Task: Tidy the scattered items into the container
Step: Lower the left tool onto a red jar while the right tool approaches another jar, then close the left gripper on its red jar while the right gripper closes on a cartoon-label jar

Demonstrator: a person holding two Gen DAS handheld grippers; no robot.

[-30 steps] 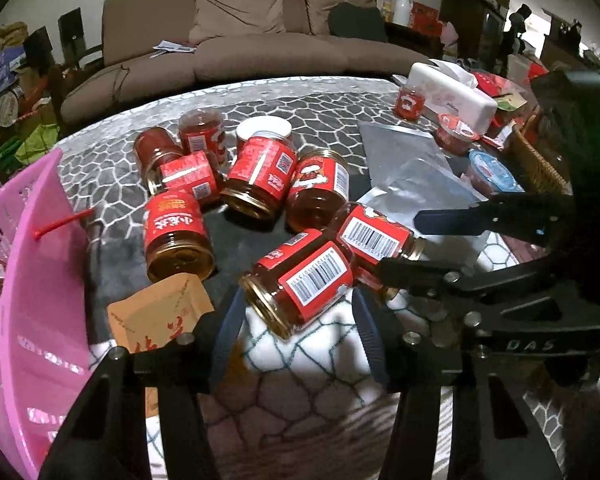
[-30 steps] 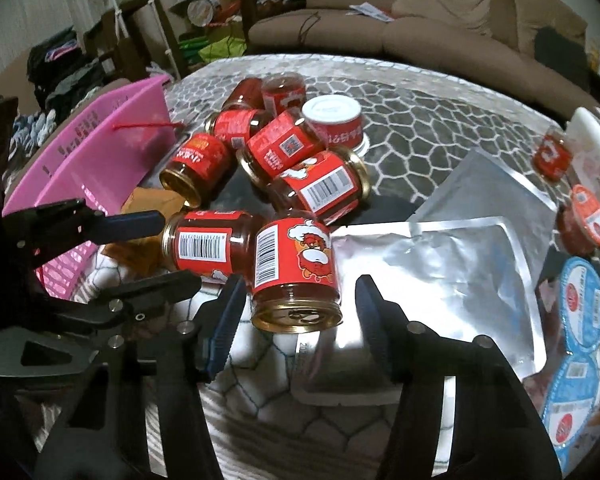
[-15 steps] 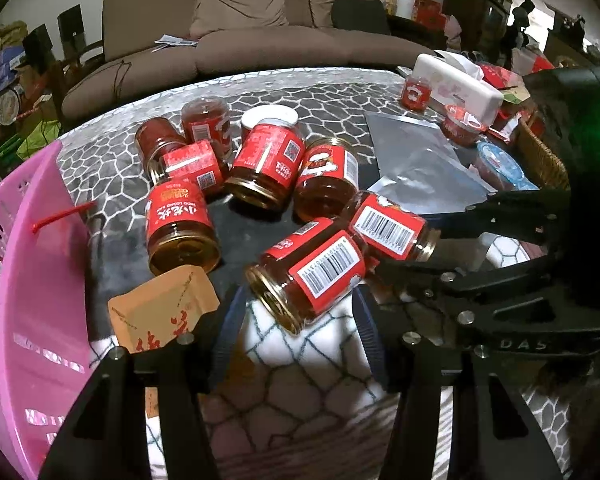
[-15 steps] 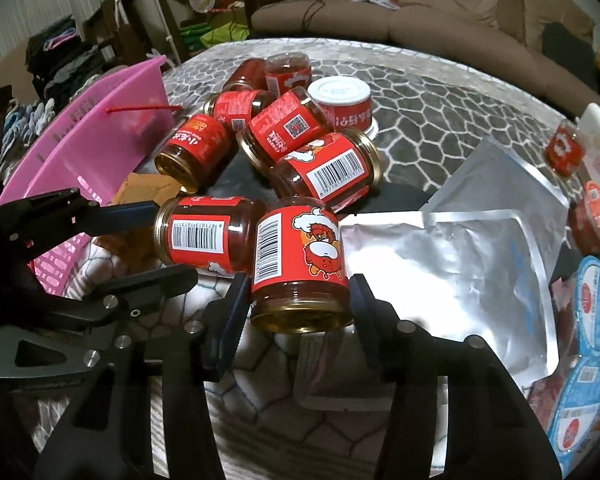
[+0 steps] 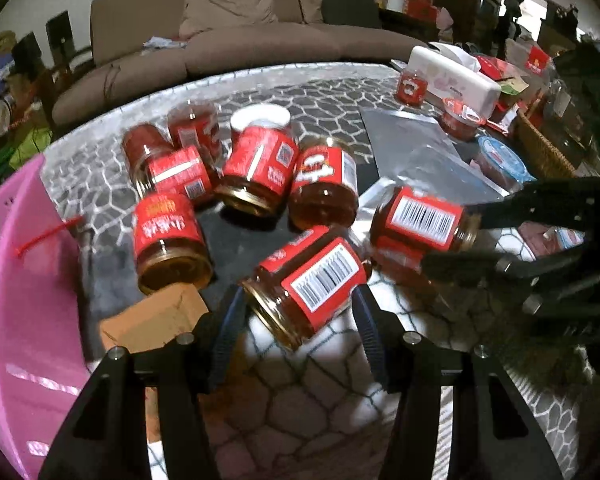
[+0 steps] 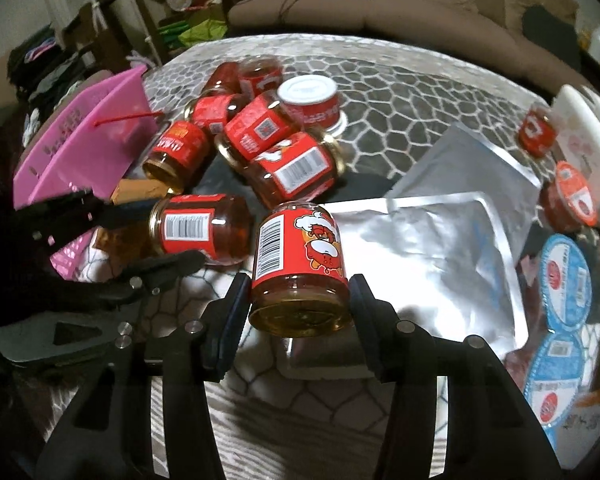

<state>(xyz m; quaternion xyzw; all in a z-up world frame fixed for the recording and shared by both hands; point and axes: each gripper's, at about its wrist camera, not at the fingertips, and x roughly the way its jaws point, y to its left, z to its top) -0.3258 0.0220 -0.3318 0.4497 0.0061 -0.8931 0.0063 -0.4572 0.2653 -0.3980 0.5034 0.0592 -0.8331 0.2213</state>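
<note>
- Behind the round table with its grey honeycomb-patterned cloth (image 5: 340, 92) runs a long brown sofa (image 5: 236, 36); shelves and clutter fill the dim room.
- Left gripper (image 5: 296, 320): its fingers are clamped narrow on a glass jar with a red barcode label (image 5: 308, 284), lying tilted near the table's front edge.
- Right gripper (image 6: 298, 308): pressed tight against the sides of a second red-labelled jar with a cartoon chef print (image 6: 300, 268), over the silver foil pouches (image 6: 428, 248).
- Progress — early, I judge: the pink plastic basket (image 5: 24, 300) at the left edge shows perhaps one jar at its rim, while a pile of about six more jars (image 5: 244, 172) is not yet collected mid-table.
- Around: a brown paper packet (image 5: 152, 320) beside the basket, blue-lidded tubs (image 6: 564, 272), a white tissue box (image 5: 456, 76), a wicker basket (image 5: 540, 148).
- In the way — both grippers work close together, so they could knock each other on the way to the basket.
</note>
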